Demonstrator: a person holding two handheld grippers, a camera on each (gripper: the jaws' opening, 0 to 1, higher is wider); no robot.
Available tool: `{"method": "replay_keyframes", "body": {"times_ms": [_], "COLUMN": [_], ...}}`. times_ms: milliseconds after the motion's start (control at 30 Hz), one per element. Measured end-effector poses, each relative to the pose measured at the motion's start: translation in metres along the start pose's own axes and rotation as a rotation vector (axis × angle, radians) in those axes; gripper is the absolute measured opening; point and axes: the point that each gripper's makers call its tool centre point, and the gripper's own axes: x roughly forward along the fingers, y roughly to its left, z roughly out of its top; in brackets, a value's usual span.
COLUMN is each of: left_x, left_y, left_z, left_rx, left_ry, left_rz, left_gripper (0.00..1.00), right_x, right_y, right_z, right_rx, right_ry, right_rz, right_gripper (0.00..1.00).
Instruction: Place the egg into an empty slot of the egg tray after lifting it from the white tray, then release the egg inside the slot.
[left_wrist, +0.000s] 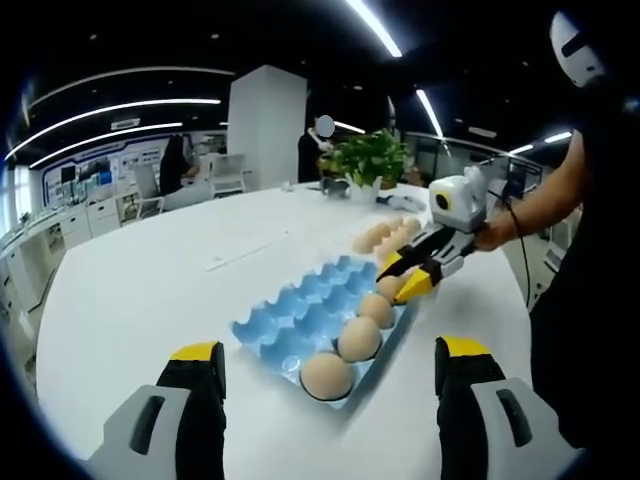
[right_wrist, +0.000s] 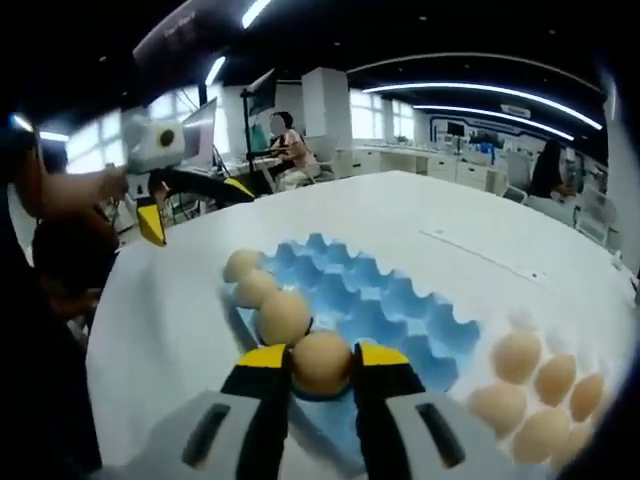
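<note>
While its yellow-tipped jaws press against both sides of a smooth tan egg (right_wrist: 322, 362), the right gripper (right_wrist: 322, 372) holds it at the near edge of the blue egg tray (right_wrist: 400, 300), low over a slot; whether the egg rests in the cup cannot be told. Three more eggs (right_wrist: 284, 316) sit in a row along that same edge of the tray, whose moulded cups rise in soft scalloped peaks. Beyond the tray's right end, further eggs (right_wrist: 518, 356) lie clustered on a white tray (right_wrist: 520, 320) that barely stands out from the white tabletop (right_wrist: 180, 330). Seen from the left gripper view, the right gripper (left_wrist: 408, 278) reaches down to the far end of the egg row, a hand (left_wrist: 492, 236) behind it. The left gripper (left_wrist: 330, 375) hovers near the tray's other end, its black-and-yellow fingers (left_wrist: 198, 375) spread wide with nothing between them. A leafy potted plant (left_wrist: 368, 160) stands at the far rim of the rounded table.
</note>
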Motion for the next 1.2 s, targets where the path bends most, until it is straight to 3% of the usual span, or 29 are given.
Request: {"method": "replay_keyframes", "body": {"times_ms": [533,1200], "left_x": [-0.003,0.007], "left_y": [0.001,-0.011], "left_z": [0.006,0.008], "left_rx": [-0.009,-0.017], "left_ry": [-0.007,-0.005], "left_rz": [0.027,0.048], "left_gripper": [0.87,0.87], "right_x": [-0.005,-0.04], "right_y": [-0.001,-0.023], "right_z": [-0.002,-0.016], "right_rx": [-0.032,0.02], "right_ry": [-0.017,-0.027], "right_rz": [0.007,-0.046], "right_gripper": [0.25,0.24]}}
